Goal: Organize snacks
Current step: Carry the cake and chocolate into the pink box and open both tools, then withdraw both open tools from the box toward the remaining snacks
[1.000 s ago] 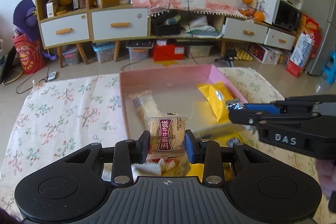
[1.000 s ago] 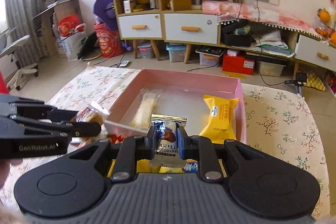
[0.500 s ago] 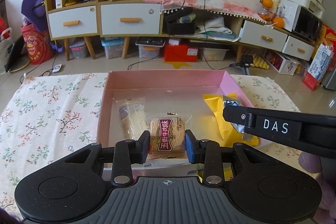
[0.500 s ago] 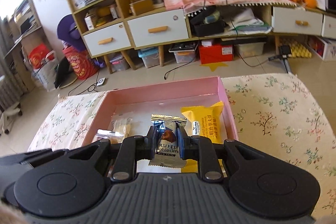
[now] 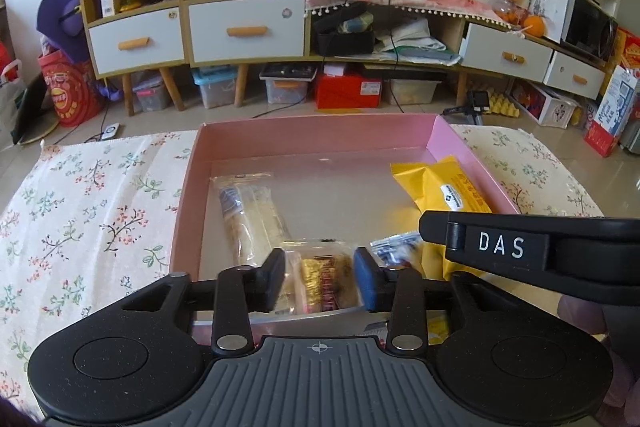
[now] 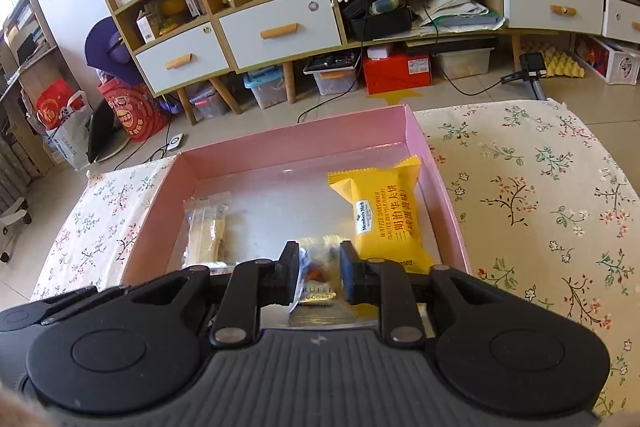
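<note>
Floral worktop, pink tray on it, clear cracker packet lying at its left, left gripper just opening, cake packet loose between its fingers, right gripper just opening around a truffle chocolate packet, yellow waffle packet at the tray's right.

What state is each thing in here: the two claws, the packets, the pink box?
Left gripper: jaws just opened, beef snack loose between them.
Right gripper: jaws just opening, truffle packet between them.
Pink box: open, lidless.
Yellow packet: lying flat in box, sealed.
Clear packet: lying flat in box.
</note>
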